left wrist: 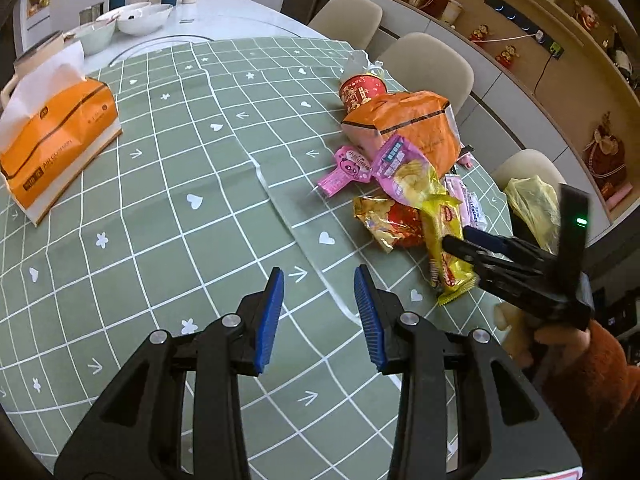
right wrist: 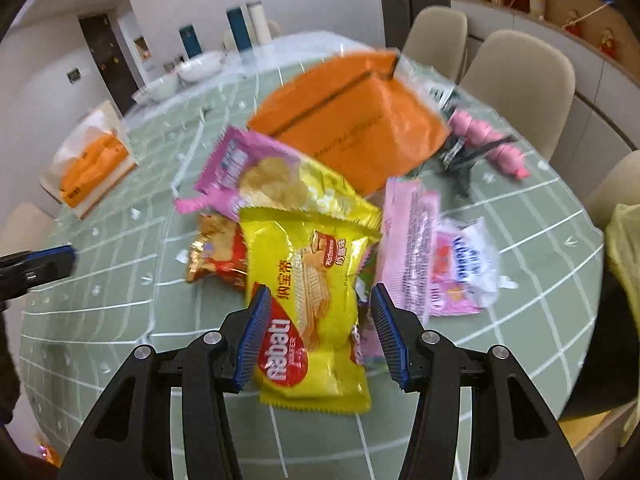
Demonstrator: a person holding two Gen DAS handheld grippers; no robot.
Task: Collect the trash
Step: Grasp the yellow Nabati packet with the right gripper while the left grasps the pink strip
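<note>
From the left wrist, the left gripper [left wrist: 319, 316] hung spread over bare surface [left wrist: 168, 216], the trash pile well to its right. From the right wrist, the right gripper [right wrist: 316, 334] straddled the yellow wafer wrapper [right wrist: 312, 304], jaws spread, its long axis pointing away between them.

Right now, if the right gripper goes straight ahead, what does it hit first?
Right gripper: the yellow wafer wrapper, already between its open jaws. Behind it lies the yellow-and-pink chip bag; depth beyond is unclear.
</note>
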